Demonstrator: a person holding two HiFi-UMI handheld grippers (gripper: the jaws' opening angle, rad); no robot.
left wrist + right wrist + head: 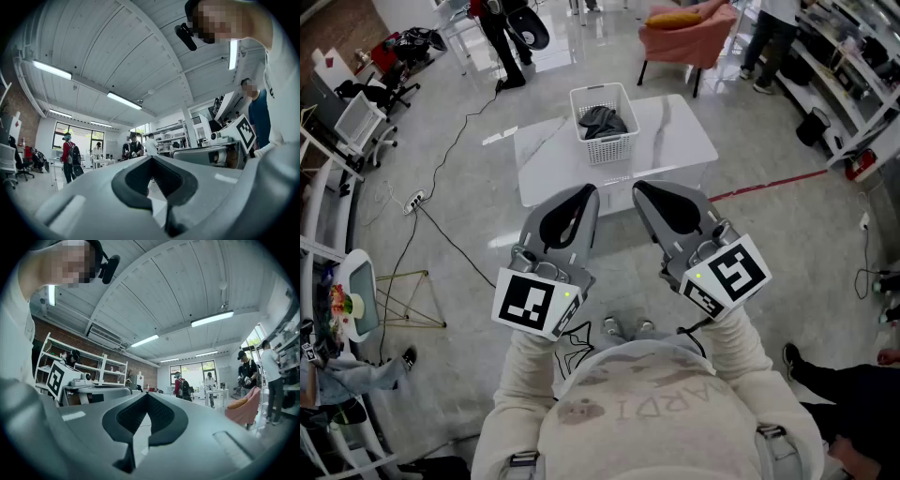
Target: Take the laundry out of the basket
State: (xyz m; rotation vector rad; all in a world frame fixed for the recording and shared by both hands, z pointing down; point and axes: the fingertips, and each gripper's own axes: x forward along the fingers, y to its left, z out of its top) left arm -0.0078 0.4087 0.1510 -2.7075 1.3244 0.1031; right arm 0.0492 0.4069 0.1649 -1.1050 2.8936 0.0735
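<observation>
A white laundry basket [604, 141] stands at the far side of a white table [675, 141] in the head view. Dark grey laundry [602, 120] lies bunched inside it. My left gripper [586, 191] and right gripper [639, 187] are held up side by side in front of my chest, well short of the table and pointing towards it. Both are shut with nothing between the jaws. The left gripper view shows its gripper [151, 158] aimed up at the ceiling, tips touching. The right gripper [146, 394] looks the same in its own view. Neither gripper view shows the basket.
A pink chair [689, 33] stands behind the table. People stand at the far end of the room. A cable and power strip [414, 200] lie on the floor at left, near a gold wire stand [408, 298]. Red floor tape [769, 184] runs at right, beside shelving [862, 84].
</observation>
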